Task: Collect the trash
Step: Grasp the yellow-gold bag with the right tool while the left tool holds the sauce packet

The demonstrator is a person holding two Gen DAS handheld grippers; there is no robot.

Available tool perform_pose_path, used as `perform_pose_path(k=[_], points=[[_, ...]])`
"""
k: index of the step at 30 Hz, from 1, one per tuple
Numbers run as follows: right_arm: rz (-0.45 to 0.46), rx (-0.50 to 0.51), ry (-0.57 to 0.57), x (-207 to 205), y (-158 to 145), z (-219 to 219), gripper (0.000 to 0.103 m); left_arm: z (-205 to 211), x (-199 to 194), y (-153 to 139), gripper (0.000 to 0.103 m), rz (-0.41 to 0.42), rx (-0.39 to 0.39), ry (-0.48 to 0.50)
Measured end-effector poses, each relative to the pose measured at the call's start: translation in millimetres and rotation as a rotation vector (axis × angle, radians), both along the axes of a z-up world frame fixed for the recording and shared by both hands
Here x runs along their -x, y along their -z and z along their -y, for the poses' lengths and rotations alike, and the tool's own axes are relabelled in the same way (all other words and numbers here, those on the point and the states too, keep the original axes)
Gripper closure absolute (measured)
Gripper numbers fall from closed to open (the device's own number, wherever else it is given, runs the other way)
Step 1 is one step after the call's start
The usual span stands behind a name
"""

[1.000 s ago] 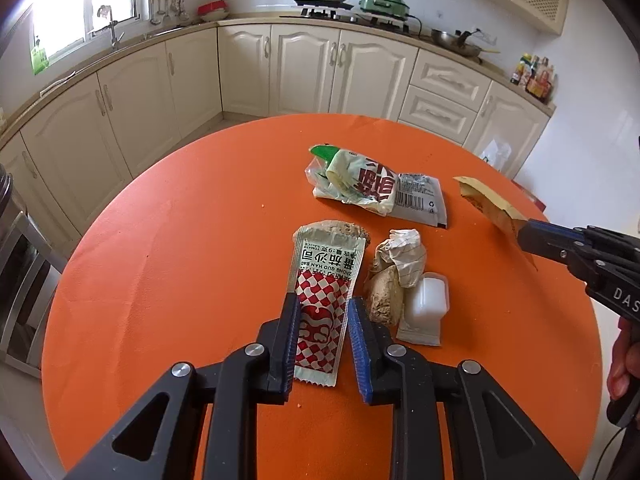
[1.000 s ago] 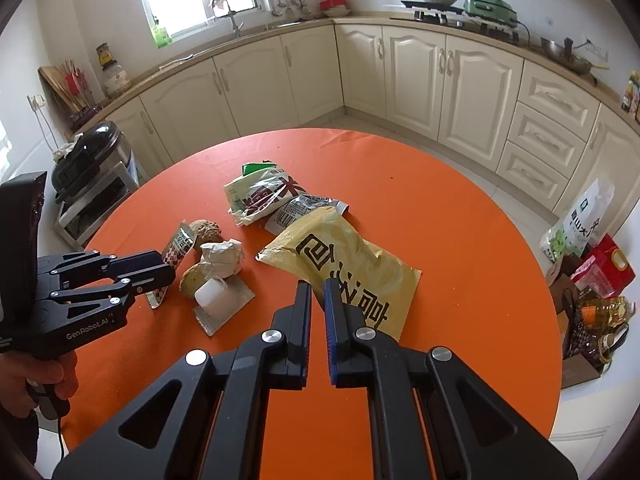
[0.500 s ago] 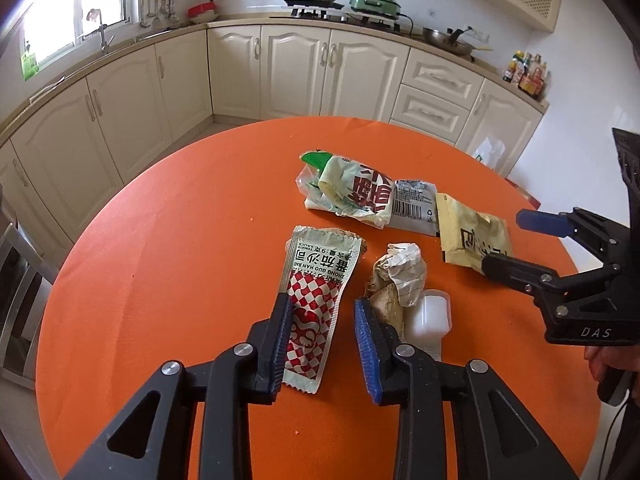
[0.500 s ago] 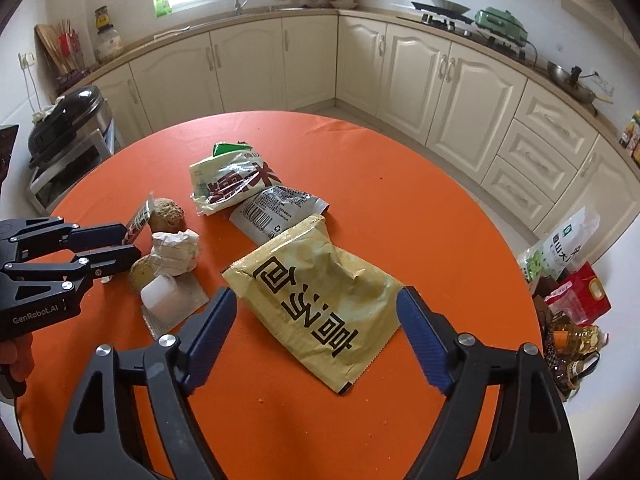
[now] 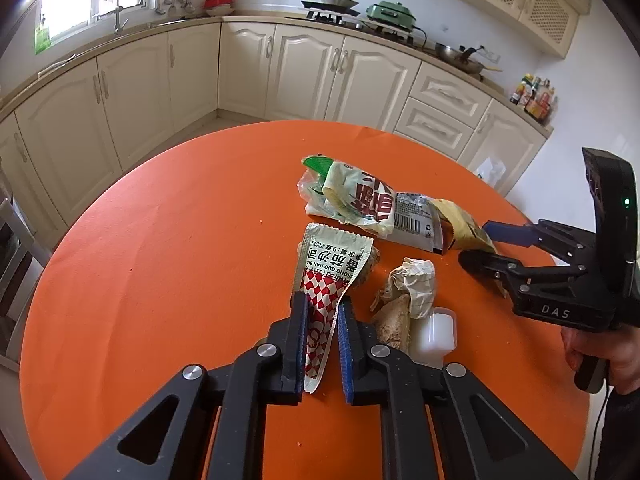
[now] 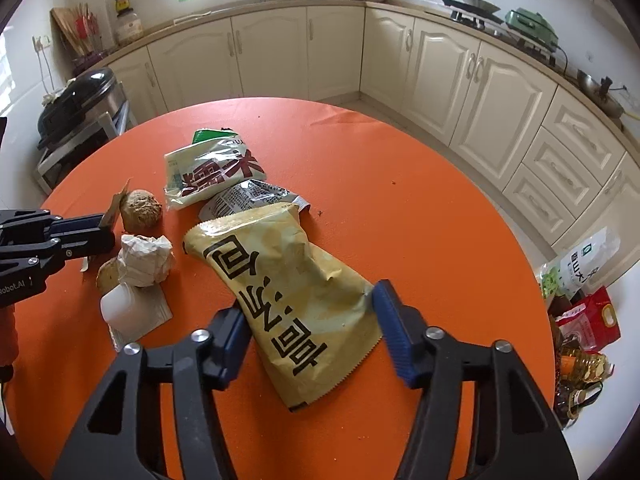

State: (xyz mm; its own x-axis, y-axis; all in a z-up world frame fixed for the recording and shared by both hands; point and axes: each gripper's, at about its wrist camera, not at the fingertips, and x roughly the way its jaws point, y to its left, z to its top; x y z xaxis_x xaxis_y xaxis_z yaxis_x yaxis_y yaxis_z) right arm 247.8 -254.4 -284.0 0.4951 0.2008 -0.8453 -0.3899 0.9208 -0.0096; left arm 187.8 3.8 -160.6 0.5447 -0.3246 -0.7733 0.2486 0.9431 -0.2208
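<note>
Left claw (image 5: 322, 320) pinching red-checked ketchup sachet (image 5: 330, 276). Right claw (image 6: 308, 330) spread wide, straddling yellow snack bag (image 6: 288, 292) flat on orange tabletop (image 6: 420, 220).

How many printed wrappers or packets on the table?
4: checkered sauce packet in the left gripper; green-white bag farthest; silver barcode wrapper beneath it; yellow bag between the right gripper's fingers.

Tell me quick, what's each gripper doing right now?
Left gripper: shut on the ketchup sachet.
Right gripper: open, straddling the yellow snack bag, not gripping it.
</note>
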Motion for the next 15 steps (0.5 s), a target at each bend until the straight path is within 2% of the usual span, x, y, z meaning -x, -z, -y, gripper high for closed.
perform_pose_path(k=[3, 7, 13, 15], points=[[-0.004, -0.049, 0.015, 2.6, -4.2, 3.0, 0.056, 0.1, 6.3, -0.8, 0.096, -0.005, 0.013, -0.003], [-0.027, -0.146, 0.039, 12.6, -9.7, 8.1, 0.073, -7.2, 16.1, -2.7, 0.097, -0.012, 0.027, -0.008], [-0.047, -0.252, 0.081, 35.5, -14.8, 17.6, 0.08, -13.1, 36.0, -8.6, 0.098, -0.019, 0.047, -0.019], [-0.051, -0.291, 0.08, 43.6, -18.6, 19.2, 0.097, -13.9, 43.1, -10.8, 0.098, -0.019, 0.048, -0.017]])
